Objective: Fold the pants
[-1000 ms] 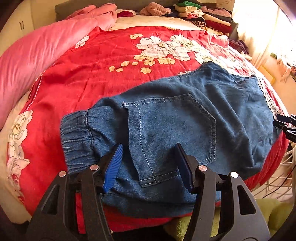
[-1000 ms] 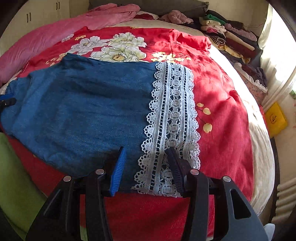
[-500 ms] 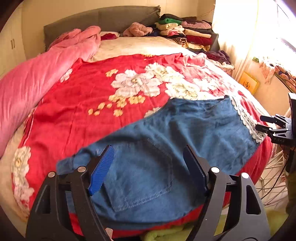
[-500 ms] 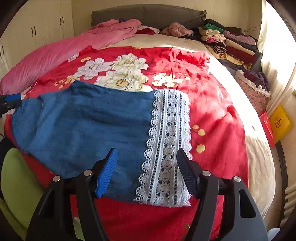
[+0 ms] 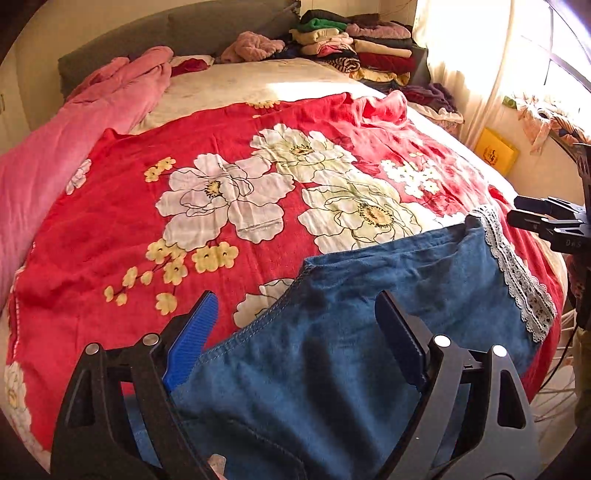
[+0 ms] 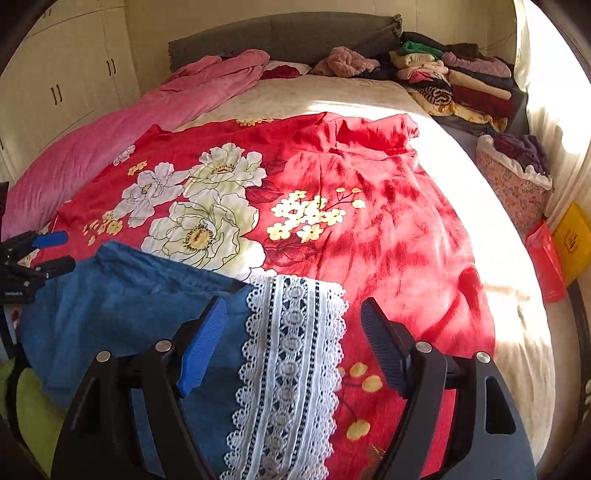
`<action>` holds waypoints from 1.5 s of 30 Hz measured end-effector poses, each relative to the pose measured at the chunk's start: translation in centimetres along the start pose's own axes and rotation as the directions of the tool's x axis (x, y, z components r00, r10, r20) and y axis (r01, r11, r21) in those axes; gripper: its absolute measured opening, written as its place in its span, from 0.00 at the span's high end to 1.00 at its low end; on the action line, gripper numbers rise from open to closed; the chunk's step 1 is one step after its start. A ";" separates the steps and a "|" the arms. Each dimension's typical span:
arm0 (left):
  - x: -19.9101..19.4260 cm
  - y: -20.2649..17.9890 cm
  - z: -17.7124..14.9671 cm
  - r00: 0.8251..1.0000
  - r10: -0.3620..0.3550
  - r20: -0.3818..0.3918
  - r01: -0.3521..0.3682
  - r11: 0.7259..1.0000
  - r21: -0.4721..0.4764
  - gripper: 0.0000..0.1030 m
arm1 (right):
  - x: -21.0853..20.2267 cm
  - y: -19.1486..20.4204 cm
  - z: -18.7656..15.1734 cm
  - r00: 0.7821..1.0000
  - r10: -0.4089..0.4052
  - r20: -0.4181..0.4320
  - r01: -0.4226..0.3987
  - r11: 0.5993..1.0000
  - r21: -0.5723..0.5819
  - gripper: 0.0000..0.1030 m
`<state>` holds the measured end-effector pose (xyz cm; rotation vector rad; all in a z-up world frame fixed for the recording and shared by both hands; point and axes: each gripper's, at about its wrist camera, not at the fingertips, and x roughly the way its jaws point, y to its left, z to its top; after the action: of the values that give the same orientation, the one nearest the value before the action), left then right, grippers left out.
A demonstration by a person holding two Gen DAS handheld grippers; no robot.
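Observation:
Blue denim pants (image 5: 351, 332) with a white lace hem (image 5: 517, 273) lie flat on the near edge of a red floral blanket (image 5: 221, 166). My left gripper (image 5: 295, 343) is open above the seat end, touching nothing. My right gripper (image 6: 291, 339) is open above the lace hem (image 6: 291, 369) and the denim (image 6: 129, 306), holding nothing. The right gripper also shows at the right edge of the left wrist view (image 5: 546, 221). The left gripper shows at the left edge of the right wrist view (image 6: 33, 254).
A pink quilt (image 6: 129, 125) lies along the bed's left side. Folded clothes (image 6: 454, 77) are stacked at the far right by the grey headboard (image 6: 280, 33). A floral basket (image 6: 513, 181), red and yellow boxes (image 6: 569, 236) stand right of the bed.
Both grippers have pulled back and risen from the pants, and their jaws have opened wider. The pants stay flat on the blanket.

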<state>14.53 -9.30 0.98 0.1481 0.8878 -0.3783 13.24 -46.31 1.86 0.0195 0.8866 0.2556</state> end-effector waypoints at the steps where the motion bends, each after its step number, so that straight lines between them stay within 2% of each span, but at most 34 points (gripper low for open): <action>1: 0.6 0.0 0.2 1.000 -0.004 -0.008 0.004 1.000 0.003 0.23 | 0.7 -0.2 0.2 1.000 0.010 -0.010 -0.009 1.000 0.012 0.28; 4: 1.8 -0.3 0.5 1.000 -0.013 -0.019 0.013 1.000 0.018 0.24 | 2.4 -1.1 0.6 0.998 0.047 -0.039 -0.045 0.998 0.047 0.28; 9: 4.1 -1.0 0.7 0.996 -0.063 -0.057 0.065 0.997 0.037 0.35 | 4.4 -2.0 0.3 0.993 0.096 -0.075 -0.090 0.993 0.078 0.28; 12: 5.8 -1.4 0.3 0.986 -0.126 -0.108 0.130 0.991 0.025 0.68 | 5.1 -2.4 -0.2 0.988 0.129 -0.083 -0.121 0.988 0.095 0.28; 13: 6.2 -1.6 0.1 0.984 -0.132 -0.123 0.137 0.990 0.028 0.87 | 5.3 -2.4 -0.4 0.987 0.137 -0.086 -0.129 0.987 0.093 0.28; 14: 6.4 -1.8 -0.1 0.985 -0.120 -0.126 0.126 0.991 0.041 0.93 | 5.5 -2.3 -0.6 0.985 0.150 -0.088 -0.143 0.986 0.088 0.33; 15: 6.3 -2.0 -0.2 0.986 -0.111 -0.122 0.118 0.992 0.054 0.95 | 5.4 -2.1 -0.8 0.982 0.167 -0.090 -0.160 0.984 0.080 0.48; 16: 6.0 -2.0 -0.1 0.988 -0.108 -0.109 0.115 0.992 0.057 0.99 | 5.4 -2.0 -1.0 0.980 0.175 -0.089 -0.170 0.983 0.070 0.55; 17: 5.3 -1.7 0.1 0.990 -0.113 -0.082 0.117 0.992 0.039 1.00 | 5.2 -1.9 -1.1 0.978 0.193 -0.084 -0.188 0.980 0.065 0.73; 18: 4.6 -1.4 0.5 0.992 -0.112 -0.049 0.114 0.993 0.026 1.00 | 4.7 -1.8 -1.2 0.975 0.214 -0.063 -0.210 0.975 0.065 0.78; 20: 3.5 -0.7 1.2 0.994 -0.110 -0.013 0.110 0.994 0.010 1.00 | 3.3 -1.5 -0.9 0.981 0.192 -0.007 -0.192 0.981 0.039 0.79; 22: 3.7 -0.3 1.7 0.994 -0.113 -0.014 0.113 0.994 -0.004 1.00 | 2.3 -1.2 -0.4 0.983 0.180 0.043 -0.180 0.984 0.005 0.79; 25: 5.3 -0.3 1.4 0.993 -0.107 -0.041 0.106 0.994 -0.025 1.00 | 3.0 -1.2 -0.3 0.994 0.109 0.030 -0.108 0.993 -0.035 0.78; 28: 7.1 -0.8 0.4 0.994 -0.085 -0.073 0.083 0.996 -0.022 0.97 | 4.9 -1.6 -1.2 0.999 0.027 -0.027 -0.028 0.999 -0.035 0.69; 29: 7.3 -0.9 0.1 0.995 -0.073 -0.068 0.073 0.997 -0.014 0.95 | 5.0 -1.6 -1.5 1.000 0.018 -0.024 -0.019 0.999 -0.032 0.68; 31: 7.0 -0.8 0.1 0.995 -0.076 -0.060 0.076 0.997 -0.012 0.91 | 4.6 -1.4 -1.7 0.999 -0.037 -0.012 0.036 0.998 -0.045 0.59; 32: 6.6 -0.6 0.1 0.995 -0.074 -0.061 0.073 0.997 -0.018 0.83 | 4.1 -1.2 -1.7 0.997 -0.081 -0.002 0.080 0.995 -0.057 0.46; 33: 6.1 -0.3 0.0 0.996 -0.070 -0.060 0.068 0.997 -0.024 0.76 | 3.4 -0.8 -1.7 0.990 -0.141 0.018 0.142 0.987 -0.073 0.37; 34: 5.6 -0.1 0.0 0.996 -0.071 -0.056 0.070 0.997 -0.027 0.69 | 2.7 -0.3 -1.7 0.983 -0.177 0.039 0.180 0.979 -0.094 0.36; 36: 4.3 0.1 -0.5 0.997 -0.068 -0.039 0.067 0.997 -0.025 0.67 | 1.2 1.1 -2.1 0.970 -0.229 0.079 0.239 0.960 -0.147 0.31; 37: 3.6 0.2 -0.8 0.998 -0.052 -0.036 0.051 0.998 -0.023 0.63 | 0.6 1.8 -2.3 0.965 -0.244 0.090 0.257 0.953 -0.163 0.29; 41: 1.0 0.8 -2.7 0.999 -0.045 -0.020 0.045 0.998 -0.041 0.51 | -1.3 4.2 -3.9 0.961 -0.252 0.118 0.272 0.937 -0.217 0.27; 45: -2.3 1.6 -5.2 1.000 -0.023 0.005 0.023 0.998 -0.054 0.44 | -2.9 6.0 -5.5 0.960 -0.245 0.134 0.272 0.928 -0.253 0.27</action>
<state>10.08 -5.75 -0.51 0.0871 0.8955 -0.3755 5.97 -41.62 1.29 -0.3343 0.7389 0.1244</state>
